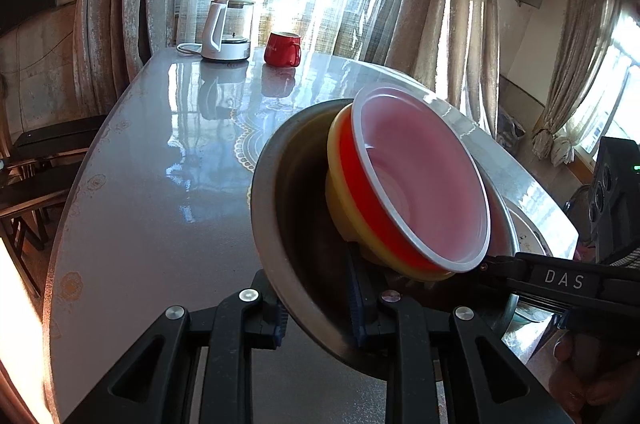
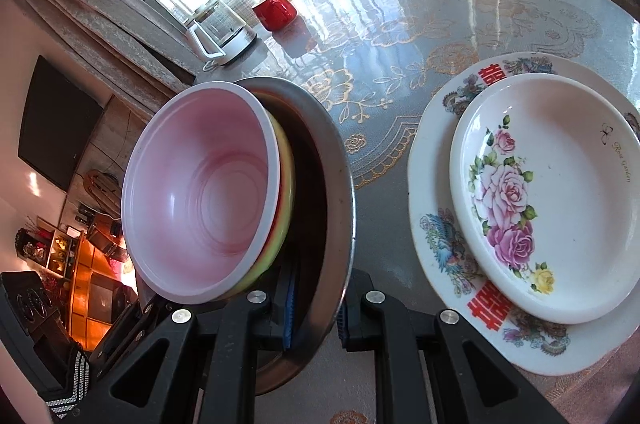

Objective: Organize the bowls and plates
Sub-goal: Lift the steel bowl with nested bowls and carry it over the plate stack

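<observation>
A steel bowl (image 1: 304, 184) (image 2: 332, 152) hangs tilted above the table, held by both grippers. Nested in it are a yellow bowl (image 1: 334, 152) (image 2: 286, 184) and a red bowl with a pale pink inside (image 1: 420, 176) (image 2: 208, 192). My left gripper (image 1: 318, 324) is shut on the steel bowl's near rim, one blue pad inside and one outside. My right gripper (image 2: 316, 312) is shut on the rim at the other side. To the right, a rose-patterned plate (image 2: 560, 184) lies stacked on a larger decorated plate (image 2: 436, 224) on the table.
The round table (image 1: 160, 184) (image 2: 400, 24) has a glossy floral cover. At its far edge, by the curtained window, stand a white glass kettle (image 1: 228, 32) (image 2: 224, 28) and a red mug (image 1: 282, 49) (image 2: 275, 10). A person's hand (image 1: 572, 384) shows at the lower right.
</observation>
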`<move>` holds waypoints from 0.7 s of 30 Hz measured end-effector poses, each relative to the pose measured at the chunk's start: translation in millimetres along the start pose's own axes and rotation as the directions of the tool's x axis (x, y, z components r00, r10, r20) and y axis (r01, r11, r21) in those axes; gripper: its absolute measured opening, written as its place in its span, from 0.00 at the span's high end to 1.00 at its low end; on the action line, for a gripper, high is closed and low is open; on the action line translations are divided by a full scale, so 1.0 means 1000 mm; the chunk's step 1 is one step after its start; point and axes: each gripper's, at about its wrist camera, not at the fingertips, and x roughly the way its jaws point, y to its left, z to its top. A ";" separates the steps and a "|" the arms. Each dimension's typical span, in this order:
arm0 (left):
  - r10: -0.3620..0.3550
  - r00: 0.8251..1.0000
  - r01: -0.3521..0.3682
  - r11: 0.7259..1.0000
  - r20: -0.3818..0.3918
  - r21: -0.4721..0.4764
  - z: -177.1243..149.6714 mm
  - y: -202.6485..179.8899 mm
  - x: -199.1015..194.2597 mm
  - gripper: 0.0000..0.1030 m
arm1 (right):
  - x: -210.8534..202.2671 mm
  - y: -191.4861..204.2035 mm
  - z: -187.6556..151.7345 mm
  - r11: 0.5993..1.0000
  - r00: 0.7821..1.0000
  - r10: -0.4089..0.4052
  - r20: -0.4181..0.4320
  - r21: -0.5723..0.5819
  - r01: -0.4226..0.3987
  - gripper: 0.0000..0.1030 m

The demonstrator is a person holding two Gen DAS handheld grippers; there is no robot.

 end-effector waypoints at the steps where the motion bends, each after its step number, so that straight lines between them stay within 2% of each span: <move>1: -0.004 1.000 0.004 1.000 0.002 0.007 0.000 -0.003 -0.001 0.77 | -0.003 -0.001 0.000 1.000 1.000 0.000 0.008 0.002 0.000 0.85; 12: -0.089 0.996 0.086 0.992 0.027 0.097 0.008 -0.051 -0.010 0.77 | -0.051 -0.028 -0.002 0.998 0.993 -0.032 0.112 0.049 0.027 0.85; 21: -0.152 0.988 0.151 0.977 -0.005 0.149 0.009 -0.094 0.002 0.77 | -0.081 -0.062 -0.003 0.989 0.982 -0.088 0.165 0.130 0.066 0.85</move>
